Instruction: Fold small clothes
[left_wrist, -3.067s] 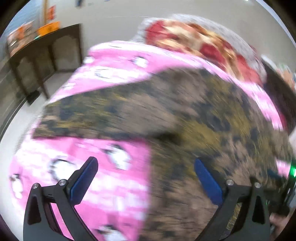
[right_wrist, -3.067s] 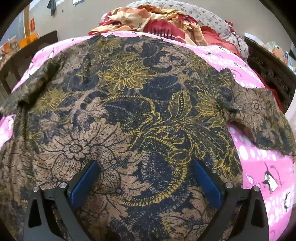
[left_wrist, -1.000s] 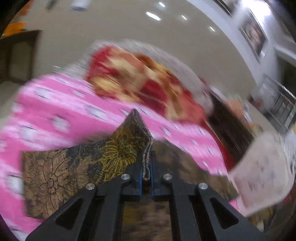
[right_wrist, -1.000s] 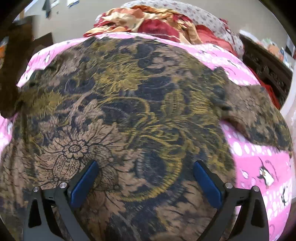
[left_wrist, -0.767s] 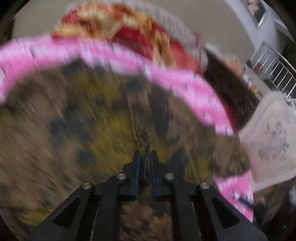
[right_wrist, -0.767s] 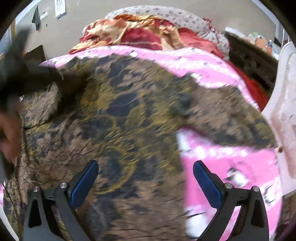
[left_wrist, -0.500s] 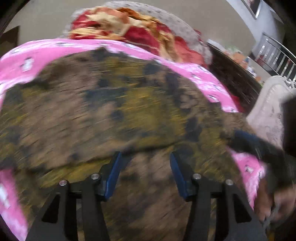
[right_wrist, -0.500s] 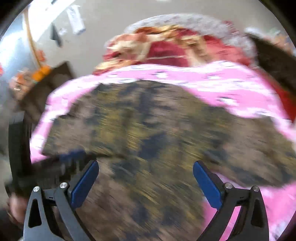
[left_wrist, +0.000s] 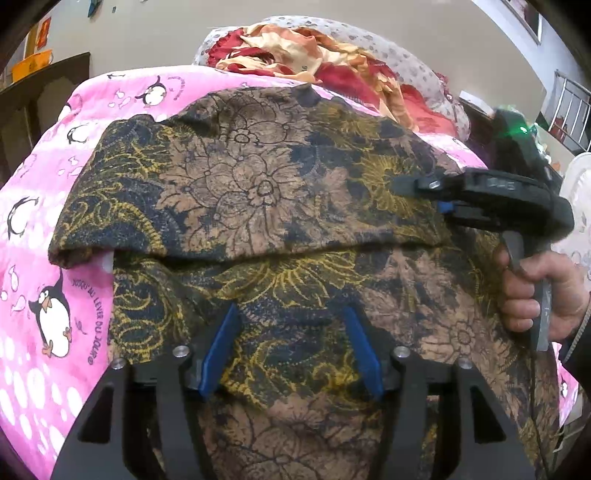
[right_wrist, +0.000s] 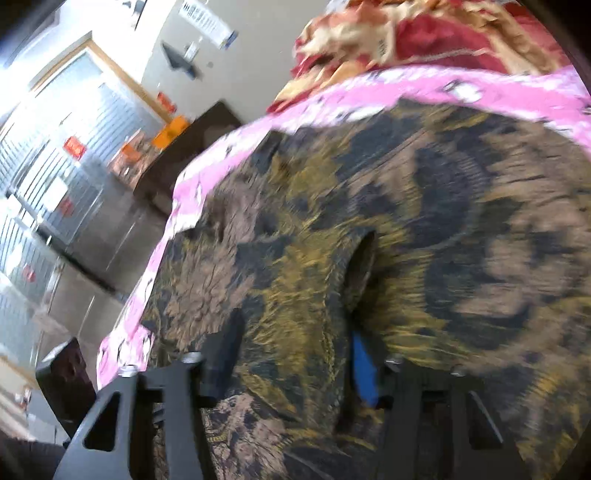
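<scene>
Two grippers work over one brown batik shirt (left_wrist: 258, 192) patterned with dark and yellow flowers, spread on a pink penguin-print sheet (left_wrist: 40, 266). One part of the shirt is folded across its upper half, and the folded edge runs as a rolled ridge straight across the garment's middle. Below that ridge, over the lower half of the shirt, hovers the left gripper (left_wrist: 290, 350), its blue-padded jaws parted about halfway with only flat cloth showing between them; nothing is pinched. At the right end of the ridge, the right gripper (left_wrist: 441, 206) lies sideways against the fabric, held by a bare hand (left_wrist: 535, 295) at the shirt's right edge. From its own blurred wrist view, the right gripper (right_wrist: 295, 354) has its jaws partly apart with a raised fold of the shirt (right_wrist: 406, 240) passing between them, though whether the pads actually clamp the cloth I cannot tell. Beyond the shirt's far edge sits a heap of red and cream fabric (left_wrist: 314, 51) against a spotted grey pillow (left_wrist: 406, 62).
</scene>
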